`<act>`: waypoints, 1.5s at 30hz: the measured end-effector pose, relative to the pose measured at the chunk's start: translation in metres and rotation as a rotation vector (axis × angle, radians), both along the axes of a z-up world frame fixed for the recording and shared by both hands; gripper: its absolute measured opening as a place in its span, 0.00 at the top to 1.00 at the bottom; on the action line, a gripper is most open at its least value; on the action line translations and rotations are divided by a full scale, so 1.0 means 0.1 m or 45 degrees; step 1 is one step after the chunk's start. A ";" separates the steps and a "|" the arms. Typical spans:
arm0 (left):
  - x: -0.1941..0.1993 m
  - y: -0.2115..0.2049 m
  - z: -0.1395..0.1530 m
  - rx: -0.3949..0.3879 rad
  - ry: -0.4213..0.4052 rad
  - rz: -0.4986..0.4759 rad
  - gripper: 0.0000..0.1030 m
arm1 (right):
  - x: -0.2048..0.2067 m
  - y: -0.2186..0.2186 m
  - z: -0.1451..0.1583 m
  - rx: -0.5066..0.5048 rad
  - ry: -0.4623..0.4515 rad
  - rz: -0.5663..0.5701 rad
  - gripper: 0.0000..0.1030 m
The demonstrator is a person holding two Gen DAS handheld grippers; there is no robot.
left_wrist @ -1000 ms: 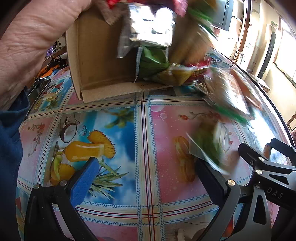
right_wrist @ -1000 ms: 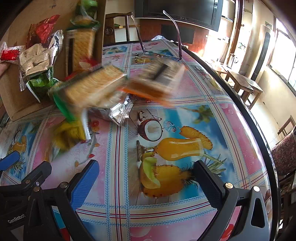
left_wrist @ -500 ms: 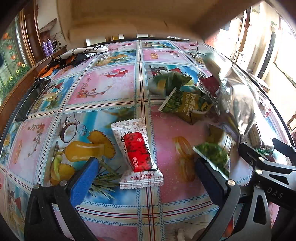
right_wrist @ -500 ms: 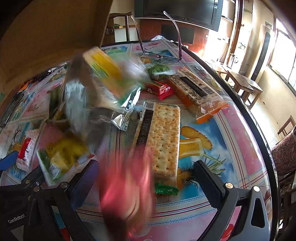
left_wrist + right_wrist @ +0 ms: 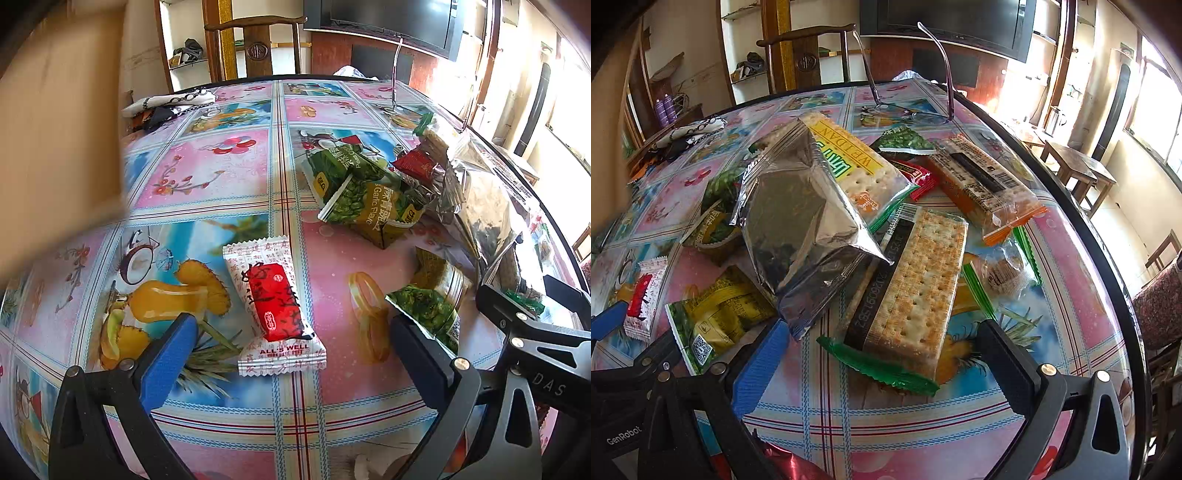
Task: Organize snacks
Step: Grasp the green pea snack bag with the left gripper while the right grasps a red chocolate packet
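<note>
Snack packets lie scattered on the patterned tablecloth. In the left wrist view a white and red packet (image 5: 275, 306) lies between the fingers of my open, empty left gripper (image 5: 291, 343), with green pea packets (image 5: 369, 206) behind it. In the right wrist view a silver bag (image 5: 801, 229) rests on a yellow WEIDAN cracker pack (image 5: 849, 162), a cracker pack with green ends (image 5: 919, 288) and an orange-edged pack (image 5: 982, 184). My right gripper (image 5: 882, 354) is open and empty just before the pile. A yellow-green packet (image 5: 716, 314) lies at its left finger.
A blurred cardboard box (image 5: 55, 129) is lifted at the left. Eyeglasses (image 5: 908, 107) and a folded cloth (image 5: 170, 99) lie at the far side. A wooden chair (image 5: 255, 48) and a TV (image 5: 945, 22) stand beyond the round table's rim (image 5: 1108, 258).
The cardboard box was tipped over the table and the snacks fell out into a pile. The box has moved up and left. Both grippers stayed still and open.
</note>
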State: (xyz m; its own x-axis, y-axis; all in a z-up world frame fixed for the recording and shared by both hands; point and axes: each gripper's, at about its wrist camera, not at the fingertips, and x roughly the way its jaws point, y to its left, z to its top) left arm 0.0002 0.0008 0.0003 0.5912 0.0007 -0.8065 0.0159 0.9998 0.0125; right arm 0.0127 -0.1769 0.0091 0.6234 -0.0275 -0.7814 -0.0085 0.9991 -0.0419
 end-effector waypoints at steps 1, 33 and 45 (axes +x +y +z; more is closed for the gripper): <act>0.00 0.00 0.00 0.000 0.000 0.000 0.00 | 0.00 0.00 0.00 0.000 -0.001 0.001 0.01; 0.00 0.00 0.00 0.000 -0.002 0.000 0.00 | 0.00 0.00 0.00 -0.001 -0.011 0.009 0.01; -0.16 -0.06 0.04 -0.020 -0.027 -0.216 0.00 | 0.01 -0.05 0.02 0.016 0.029 0.110 0.02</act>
State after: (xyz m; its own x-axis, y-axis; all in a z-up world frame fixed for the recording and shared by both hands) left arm -0.0156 -0.0054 0.0043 0.5988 -0.1127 -0.7929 0.1841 0.9829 -0.0007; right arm 0.0134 -0.1819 0.0115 0.6049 0.0355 -0.7955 -0.0958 0.9950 -0.0284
